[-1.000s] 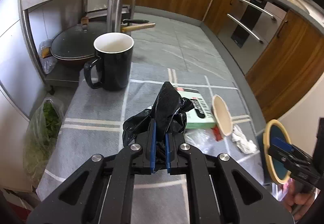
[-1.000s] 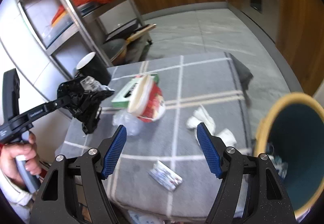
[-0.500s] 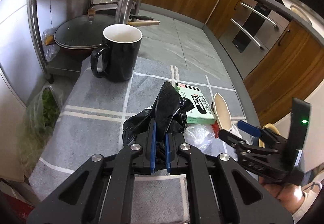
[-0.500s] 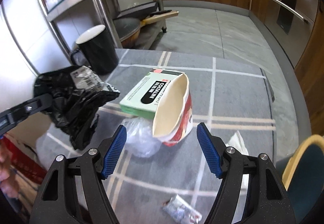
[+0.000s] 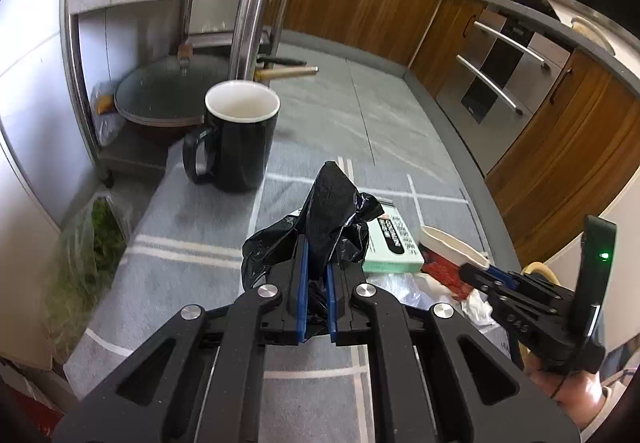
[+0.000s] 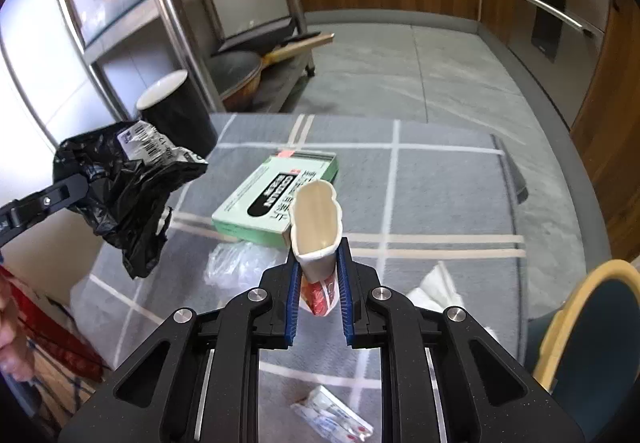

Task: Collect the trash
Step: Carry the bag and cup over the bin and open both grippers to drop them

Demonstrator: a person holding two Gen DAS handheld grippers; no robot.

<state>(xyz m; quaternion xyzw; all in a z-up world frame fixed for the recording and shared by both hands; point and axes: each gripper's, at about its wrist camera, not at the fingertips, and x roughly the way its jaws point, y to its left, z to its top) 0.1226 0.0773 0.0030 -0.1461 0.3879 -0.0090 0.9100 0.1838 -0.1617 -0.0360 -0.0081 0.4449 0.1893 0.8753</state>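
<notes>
My left gripper (image 5: 315, 267) is shut on a crumpled black trash bag (image 5: 332, 211) and holds it above the grey checked table (image 5: 192, 227); the bag also shows in the right wrist view (image 6: 120, 187). My right gripper (image 6: 318, 271) is shut on a squashed red and white paper cup (image 6: 316, 227), its open mouth facing up. A green box (image 6: 276, 199) lies just behind the cup. A clear plastic wrapper (image 6: 236, 263), white tissues (image 6: 440, 287) and a small packet (image 6: 332, 417) lie on the table.
A black mug (image 5: 240, 139) stands at the table's far left corner. A metal shelf rack (image 5: 248, 3) with a lidded pan (image 5: 160, 95) is behind it. A blue chair with a yellow rim (image 6: 580, 343) is at the right. Wooden cabinets (image 5: 560, 147) line the room.
My right gripper moved in over the table and closed on the paper cup, squashing it. The left gripper kept hold of the black bag with little movement.
</notes>
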